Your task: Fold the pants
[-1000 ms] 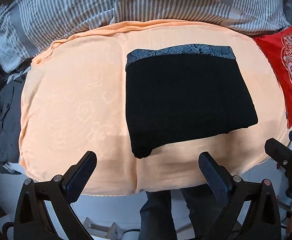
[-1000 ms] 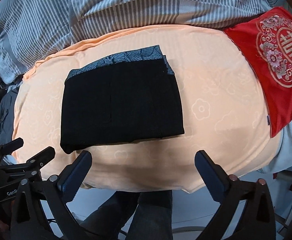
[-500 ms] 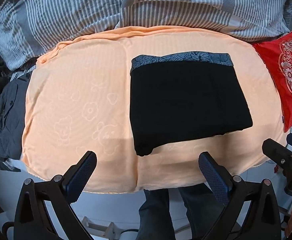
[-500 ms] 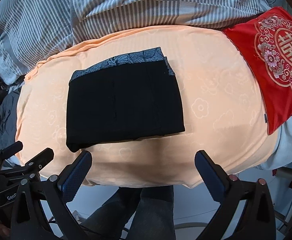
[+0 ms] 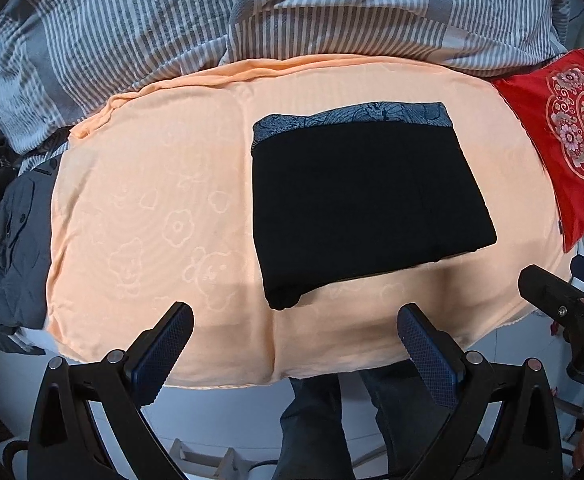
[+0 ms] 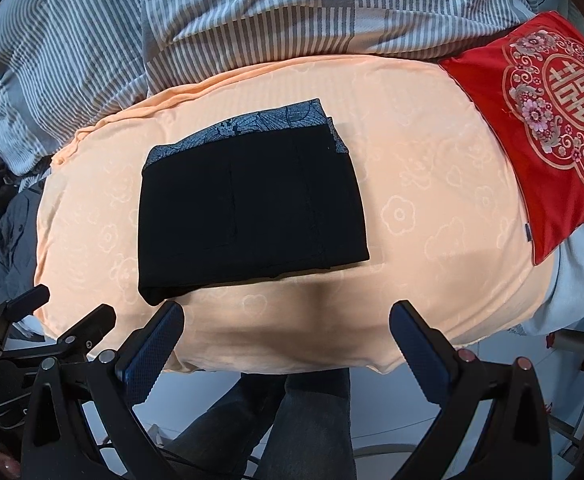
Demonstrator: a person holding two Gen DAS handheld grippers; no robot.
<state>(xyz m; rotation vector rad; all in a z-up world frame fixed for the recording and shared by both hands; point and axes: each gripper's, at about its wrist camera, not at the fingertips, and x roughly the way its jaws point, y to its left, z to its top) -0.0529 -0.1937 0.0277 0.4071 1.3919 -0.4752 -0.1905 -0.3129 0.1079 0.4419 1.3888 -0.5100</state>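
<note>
- Left gripper (image 5: 294, 336): nearest item in the left wrist view; jaws set wide apart, empty, hovering short of the near edge of the bedding and touching no cloth.
- Right gripper (image 6: 286, 334): same condition in the right wrist view; jaws wide apart, nothing between them, clear of the garment.
- Peach blanket (image 5: 152, 216): work surface, spread flat over the bed, with a shadow along its near edge.
- Pants (image 5: 364, 200): black, lying right of centre on the peach blanket as a compact rectangle; patterned grey waistband (image 5: 352, 118) shows along the far edge. Layers stacked, edges roughly square, near-left corner slightly bulged.
- Judgement: folding appears complete; at most a light tidying of that corner remains.
- Red cushion (image 6: 548, 120): far right, apart from the pants.
- Striped duvet (image 5: 172, 20): farthest, bunched behind.
</note>
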